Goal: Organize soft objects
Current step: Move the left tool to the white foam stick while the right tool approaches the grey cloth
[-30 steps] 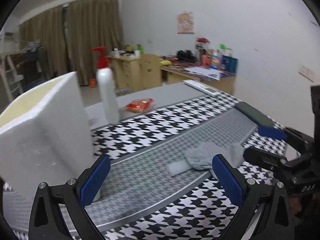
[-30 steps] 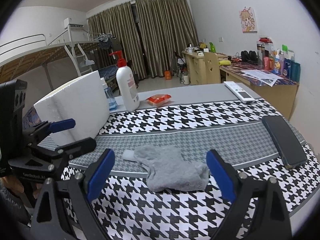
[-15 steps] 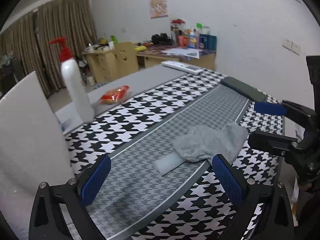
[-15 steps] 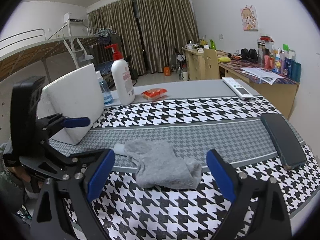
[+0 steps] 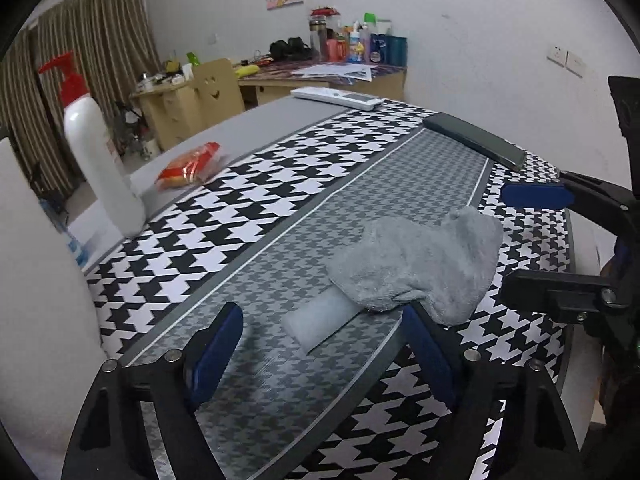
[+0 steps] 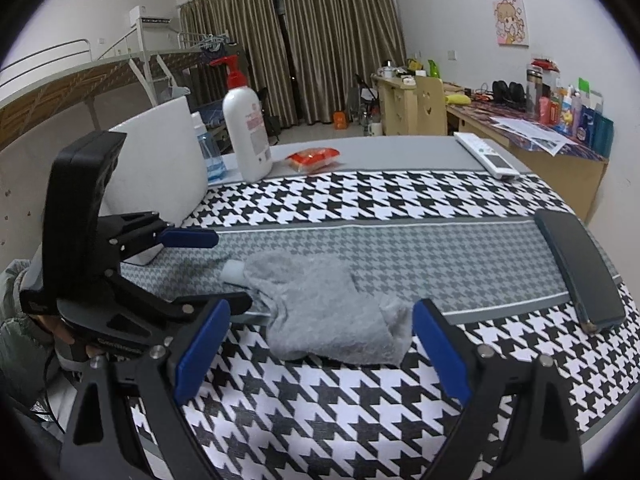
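- Grey cloth [image 6: 332,308] is lying crumpled mid-frame, likely limp and light; pinching a raised fold looks best.
- Left gripper [image 5: 320,354] and right gripper [image 6: 320,350] are both hanging spread, empty.

cloth [image 6: 324,312] on table [image 6: 400,200], phone [image 6: 580,272] right, bottle [image 6: 246,136] behind

Dorm bedroom: loft bed [image 6: 80,76], cluttered desk [image 6: 532,128] (curtains [image 6: 336,40] drawn).

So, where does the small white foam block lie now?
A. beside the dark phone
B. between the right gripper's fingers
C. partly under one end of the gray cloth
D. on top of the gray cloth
C: the white foam block sticks out from beneath one end of the gray cloth, and both grippers are open and empty.
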Demonstrator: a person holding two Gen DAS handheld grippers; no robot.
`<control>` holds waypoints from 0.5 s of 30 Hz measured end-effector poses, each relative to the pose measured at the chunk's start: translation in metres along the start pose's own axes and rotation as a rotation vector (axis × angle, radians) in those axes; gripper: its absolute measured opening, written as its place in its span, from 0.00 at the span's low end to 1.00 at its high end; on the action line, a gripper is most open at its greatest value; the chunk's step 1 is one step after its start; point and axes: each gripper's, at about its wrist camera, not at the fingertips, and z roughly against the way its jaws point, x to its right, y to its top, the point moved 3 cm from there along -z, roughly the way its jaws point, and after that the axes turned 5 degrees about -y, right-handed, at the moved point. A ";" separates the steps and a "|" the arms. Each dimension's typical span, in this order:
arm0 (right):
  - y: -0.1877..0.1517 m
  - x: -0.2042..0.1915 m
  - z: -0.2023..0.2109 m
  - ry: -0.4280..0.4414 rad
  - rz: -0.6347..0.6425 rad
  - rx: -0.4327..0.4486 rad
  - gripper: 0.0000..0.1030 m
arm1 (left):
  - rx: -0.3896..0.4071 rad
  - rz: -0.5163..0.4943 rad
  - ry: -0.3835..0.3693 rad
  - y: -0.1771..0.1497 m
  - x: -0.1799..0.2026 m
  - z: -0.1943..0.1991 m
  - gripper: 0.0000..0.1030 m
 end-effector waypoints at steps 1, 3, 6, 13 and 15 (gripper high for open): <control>-0.001 0.001 -0.002 -0.007 0.000 -0.012 0.92 | -0.002 -0.002 -0.006 0.000 0.000 -0.001 0.77; -0.002 0.004 -0.007 -0.022 0.000 -0.038 0.92 | -0.022 -0.002 -0.012 0.001 0.000 -0.005 0.72; -0.004 0.003 -0.012 -0.040 0.022 -0.059 0.92 | -0.055 0.000 -0.027 0.001 0.001 -0.013 0.62; -0.007 0.000 -0.023 -0.066 0.044 -0.109 0.75 | -0.055 -0.003 -0.039 0.001 0.002 -0.013 0.48; -0.010 -0.002 -0.028 -0.078 0.045 -0.138 0.60 | -0.052 0.009 -0.035 0.001 0.001 -0.013 0.42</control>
